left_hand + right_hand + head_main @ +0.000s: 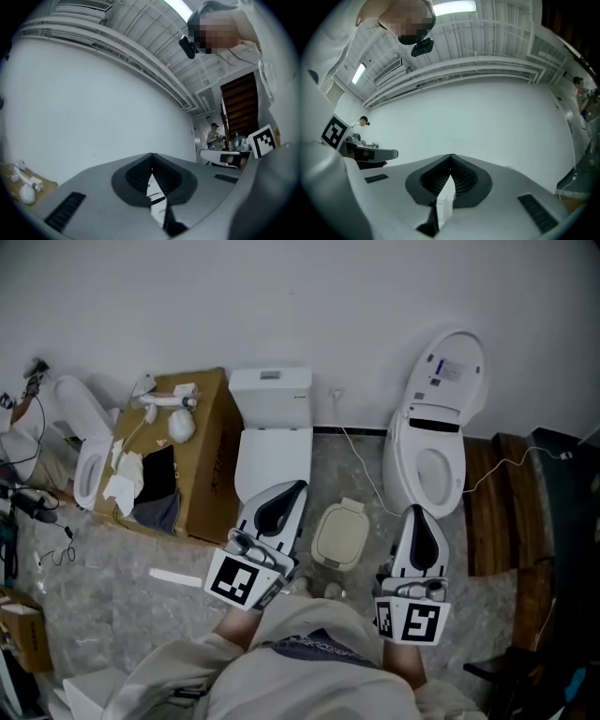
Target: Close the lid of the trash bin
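— What does the head view give you?
— The trash bin (340,535) stands on the floor, small and beige. Its lid looks down, though from above I can't be sure. My left gripper (286,495) hangs just left of the bin and my right gripper (417,521) just right of it, and neither touches it. A toilet (272,451) stands behind the bin to its left. A cardboard box (202,465) sits further left. My own sleeves hide the floor in front of the bin.

— And the left gripper view?
— My jaws meet at the tips and have hold of nothing. The bin lies below the frame; I see only wall and ceiling.

— The right gripper view?
— The same: jaws closed together and empty, the bin out of sight.
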Motion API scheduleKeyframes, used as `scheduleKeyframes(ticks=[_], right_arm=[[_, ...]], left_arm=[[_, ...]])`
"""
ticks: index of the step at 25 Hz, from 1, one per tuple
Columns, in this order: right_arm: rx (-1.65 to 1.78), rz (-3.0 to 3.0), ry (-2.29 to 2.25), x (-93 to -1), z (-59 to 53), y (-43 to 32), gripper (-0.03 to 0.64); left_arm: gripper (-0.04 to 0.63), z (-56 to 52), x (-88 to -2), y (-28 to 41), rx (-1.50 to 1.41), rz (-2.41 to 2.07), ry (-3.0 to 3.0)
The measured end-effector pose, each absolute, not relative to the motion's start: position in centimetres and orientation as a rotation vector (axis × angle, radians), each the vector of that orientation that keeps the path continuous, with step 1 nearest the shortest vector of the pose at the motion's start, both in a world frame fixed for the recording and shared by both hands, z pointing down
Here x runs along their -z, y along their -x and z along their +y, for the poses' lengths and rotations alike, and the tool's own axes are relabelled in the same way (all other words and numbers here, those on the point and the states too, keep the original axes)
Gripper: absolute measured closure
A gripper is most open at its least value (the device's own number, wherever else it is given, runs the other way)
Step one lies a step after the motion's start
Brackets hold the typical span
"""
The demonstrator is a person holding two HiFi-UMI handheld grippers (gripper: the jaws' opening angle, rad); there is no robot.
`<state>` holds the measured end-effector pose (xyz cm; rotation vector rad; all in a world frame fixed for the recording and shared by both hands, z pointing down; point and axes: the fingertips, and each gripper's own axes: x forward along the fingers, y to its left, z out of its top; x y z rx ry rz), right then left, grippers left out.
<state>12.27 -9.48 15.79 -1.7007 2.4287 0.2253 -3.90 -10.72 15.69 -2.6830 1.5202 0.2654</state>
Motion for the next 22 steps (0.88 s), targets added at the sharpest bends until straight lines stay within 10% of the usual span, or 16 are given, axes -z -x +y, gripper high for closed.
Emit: scheduleKeyframes(ticks=[22], right_arm=[[-0.438, 2.269, 1.720, -14.2, -11.4, -13.4, 0.607]], left_arm=[[0.598, -13.5, -13.6, 4.9, -0.381, 1.580, 2.605]])
